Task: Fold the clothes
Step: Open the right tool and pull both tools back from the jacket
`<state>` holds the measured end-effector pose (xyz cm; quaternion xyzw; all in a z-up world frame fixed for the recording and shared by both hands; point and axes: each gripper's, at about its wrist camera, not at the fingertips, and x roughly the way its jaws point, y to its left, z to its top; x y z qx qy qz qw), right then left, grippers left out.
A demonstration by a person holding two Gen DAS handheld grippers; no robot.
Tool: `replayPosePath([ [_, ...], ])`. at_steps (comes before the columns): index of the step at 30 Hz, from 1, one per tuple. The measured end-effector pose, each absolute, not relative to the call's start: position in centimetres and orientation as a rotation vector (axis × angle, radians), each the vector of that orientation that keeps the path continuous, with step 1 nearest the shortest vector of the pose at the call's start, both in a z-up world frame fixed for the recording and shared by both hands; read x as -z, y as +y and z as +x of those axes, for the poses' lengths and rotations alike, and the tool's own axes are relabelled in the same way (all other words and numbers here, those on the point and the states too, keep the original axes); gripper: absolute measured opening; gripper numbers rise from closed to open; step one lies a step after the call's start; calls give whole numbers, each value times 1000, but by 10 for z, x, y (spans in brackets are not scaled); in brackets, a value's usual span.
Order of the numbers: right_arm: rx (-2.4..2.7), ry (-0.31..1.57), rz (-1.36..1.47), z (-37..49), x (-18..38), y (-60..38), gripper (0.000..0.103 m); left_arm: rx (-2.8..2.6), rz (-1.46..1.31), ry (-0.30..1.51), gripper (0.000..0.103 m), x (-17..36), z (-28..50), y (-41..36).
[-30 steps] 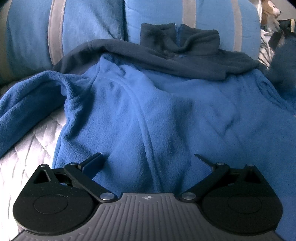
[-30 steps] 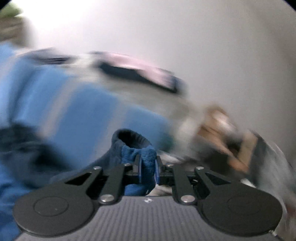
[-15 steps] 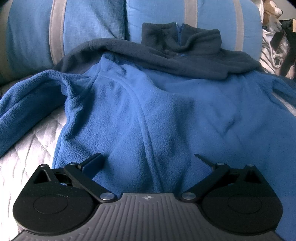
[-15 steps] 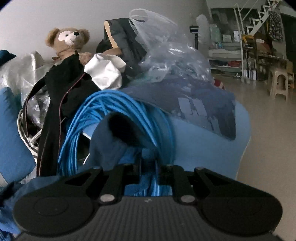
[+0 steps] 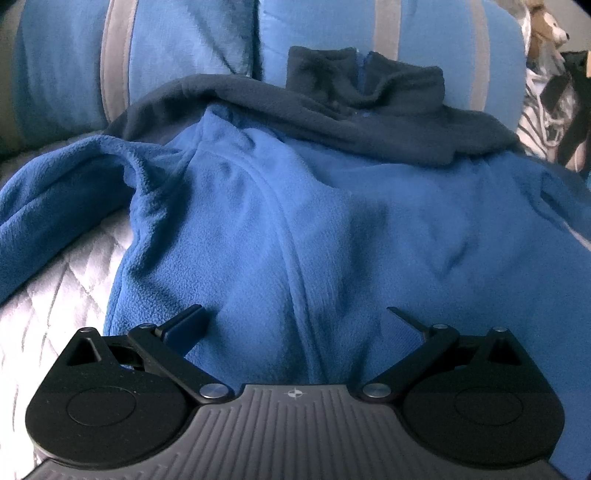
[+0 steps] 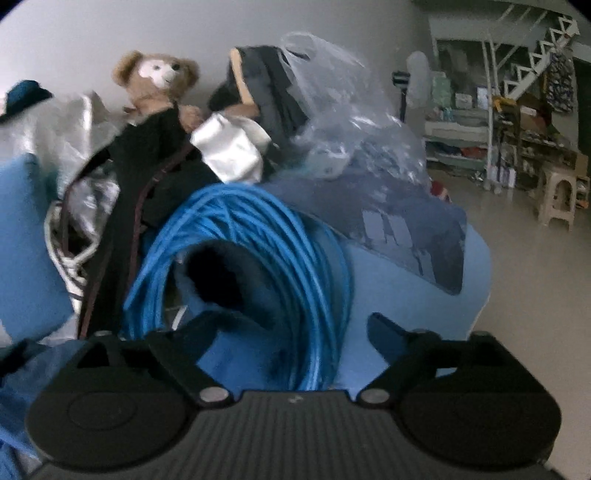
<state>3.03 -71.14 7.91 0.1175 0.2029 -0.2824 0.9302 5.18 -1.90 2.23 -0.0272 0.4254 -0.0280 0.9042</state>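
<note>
Lying spread, unfolded on the bed (image 5: 55, 291): blue fleece (image 5: 295, 229); left gripper (image 5: 295, 325) and right gripper (image 6: 291, 328) both apart, empty.

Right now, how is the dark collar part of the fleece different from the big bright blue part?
The dark navy collar stands up against the striped cushion, while the bright blue body lies spread out toward the left gripper. The collar is small and has a zip slit; the body is wide and creased. Both look like soft, fuzzy fleece.
</note>
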Motion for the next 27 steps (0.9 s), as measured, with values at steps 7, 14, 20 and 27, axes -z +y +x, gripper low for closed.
replayPosePath([
  [7, 382, 387, 182, 7, -129, -651, 103, 49, -168, 882, 103, -36, 49, -5],
  [14, 165, 371, 137, -14, -179, -585, 103, 47, -232, 772, 103, -61, 19, 13],
  [20, -95, 390, 144, -29, -208, -514, 103, 40, -221, 645, 103, -83, -41, 29],
  [27, -333, 441, 60, -45, -222, -451, 103, -5, -185, 612, 103, -135, -107, 48],
])
